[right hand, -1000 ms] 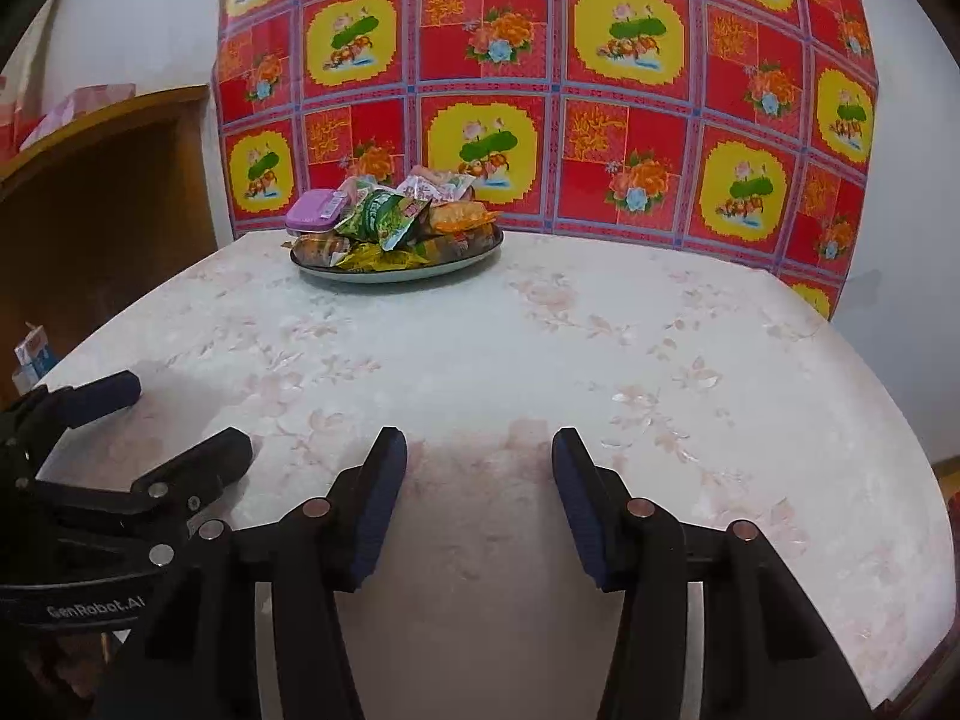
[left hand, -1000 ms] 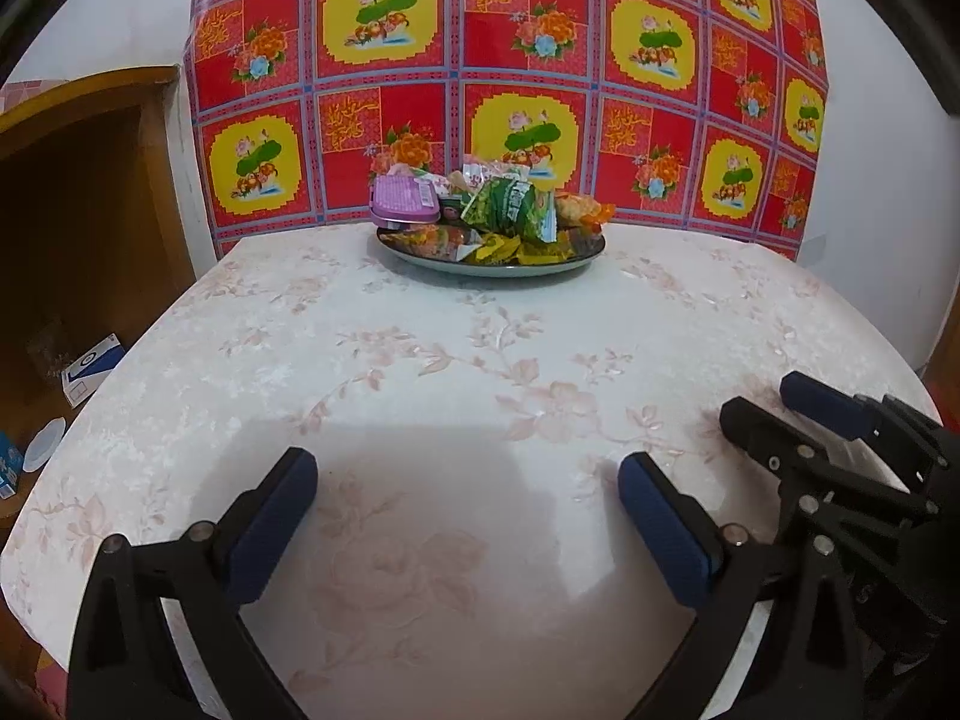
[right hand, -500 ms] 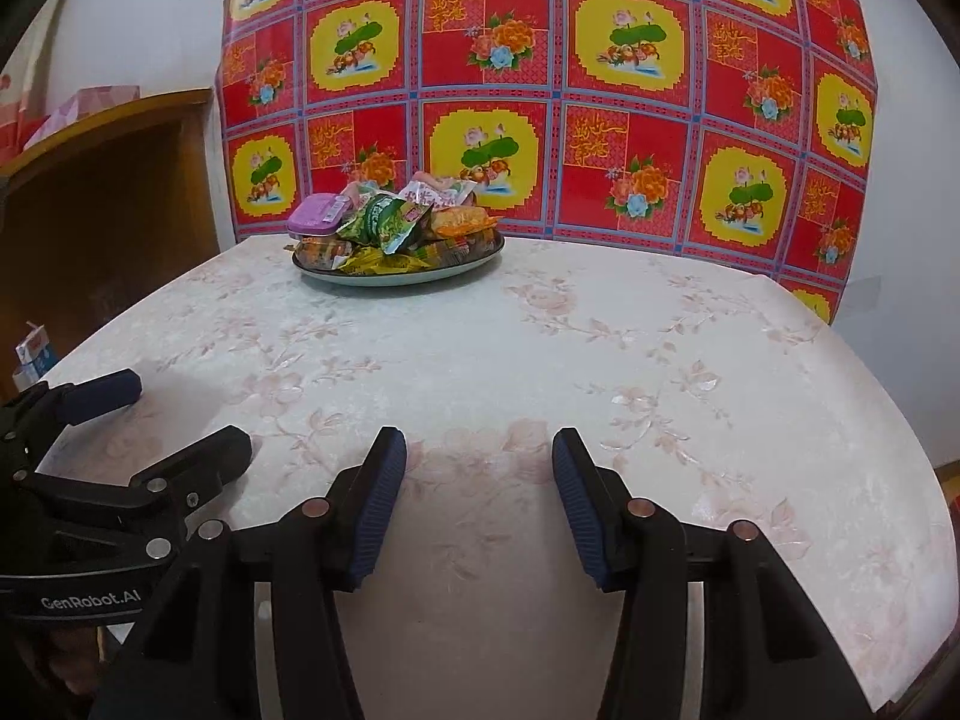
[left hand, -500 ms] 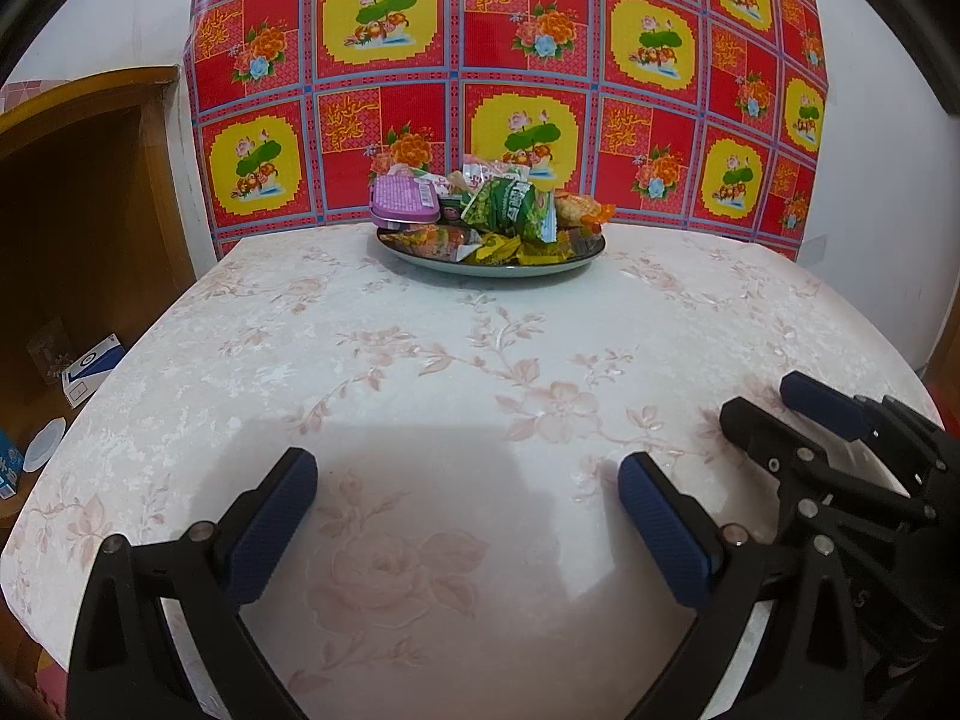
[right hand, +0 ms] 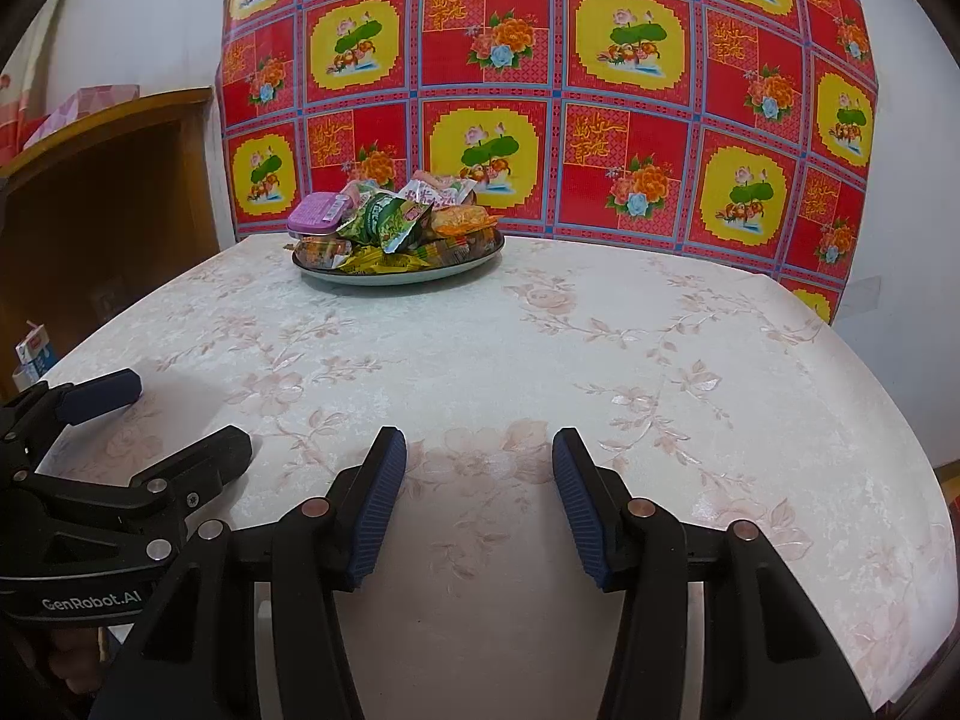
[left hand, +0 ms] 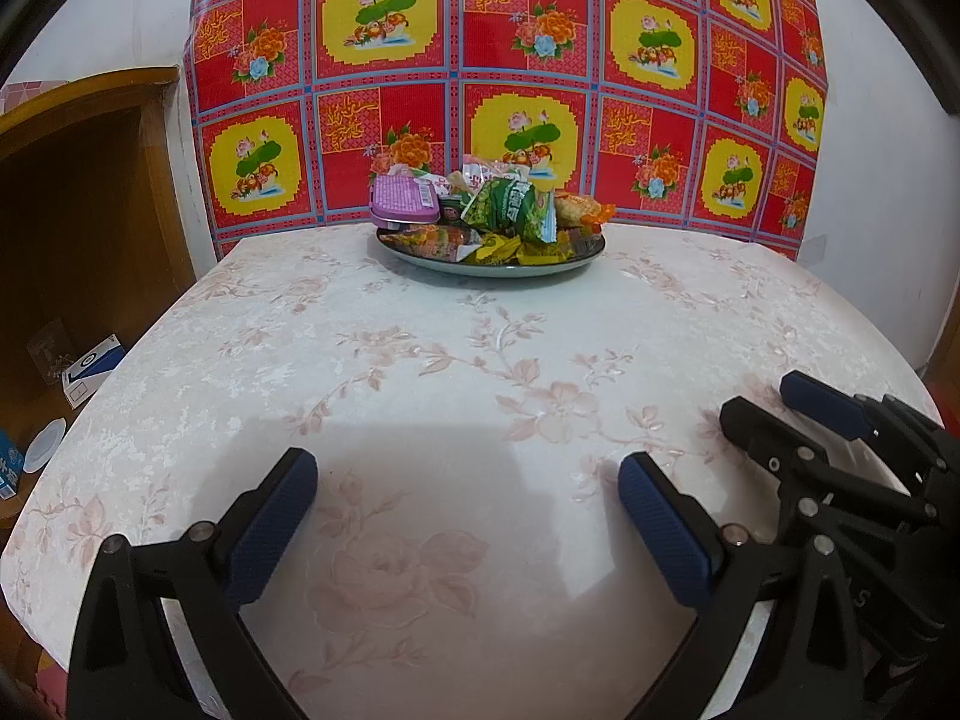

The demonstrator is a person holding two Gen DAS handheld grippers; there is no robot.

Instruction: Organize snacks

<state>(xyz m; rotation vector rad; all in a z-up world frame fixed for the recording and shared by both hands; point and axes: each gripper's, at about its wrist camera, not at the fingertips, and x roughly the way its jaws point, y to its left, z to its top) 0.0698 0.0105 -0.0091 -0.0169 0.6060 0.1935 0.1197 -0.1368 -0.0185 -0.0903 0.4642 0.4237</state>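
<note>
A round plate heaped with snack packets stands at the far edge of the table. On the pile lie a purple tin, a green packet and an orange packet. My left gripper hovers low over the near part of the table, open wide, nothing between its blue pads. My right gripper is beside it, also open and empty, jaws narrower. Each gripper shows in the other's view, the right gripper at the right edge and the left gripper at the left. Both are far from the plate.
The table wears a pale floral cloth. A red and yellow patterned cloth hangs on the wall behind. A wooden cabinet stands left of the table, with small boxes on the floor beside it.
</note>
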